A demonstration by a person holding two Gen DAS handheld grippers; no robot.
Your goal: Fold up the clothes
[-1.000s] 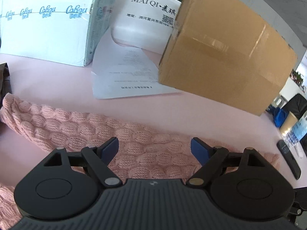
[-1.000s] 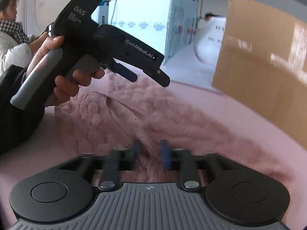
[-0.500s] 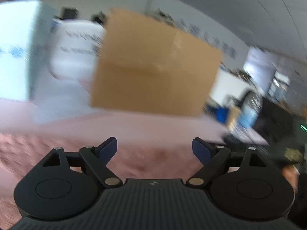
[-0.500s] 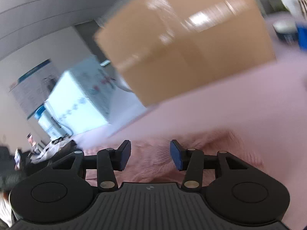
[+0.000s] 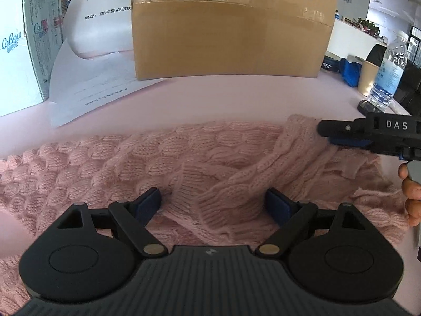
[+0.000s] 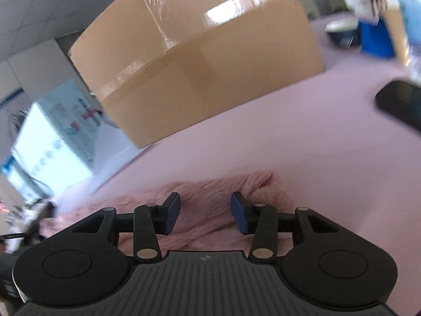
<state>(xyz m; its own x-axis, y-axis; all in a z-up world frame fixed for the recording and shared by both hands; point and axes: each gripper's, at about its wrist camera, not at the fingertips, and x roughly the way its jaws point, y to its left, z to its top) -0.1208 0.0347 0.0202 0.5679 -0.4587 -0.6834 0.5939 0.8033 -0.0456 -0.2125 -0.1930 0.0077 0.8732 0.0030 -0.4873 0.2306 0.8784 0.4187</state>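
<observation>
Leftmost, a white-and-blue printed carton point(image 5: 15, 44) stands on the pink bench point(image 5: 210, 97), then white paper sheets point(image 5: 92, 87), a taped cardboard box point(image 5: 229, 31), and a water bottle point(image 5: 389, 68). Across the bench lies the pink knit sweater point(image 5: 105, 163). Left gripper point(image 5: 212, 204) fingers stand wide, gripping nothing; right gripper point(image 6: 205, 214) fingers are closing over the sweater's edge, not yet pinching.
</observation>
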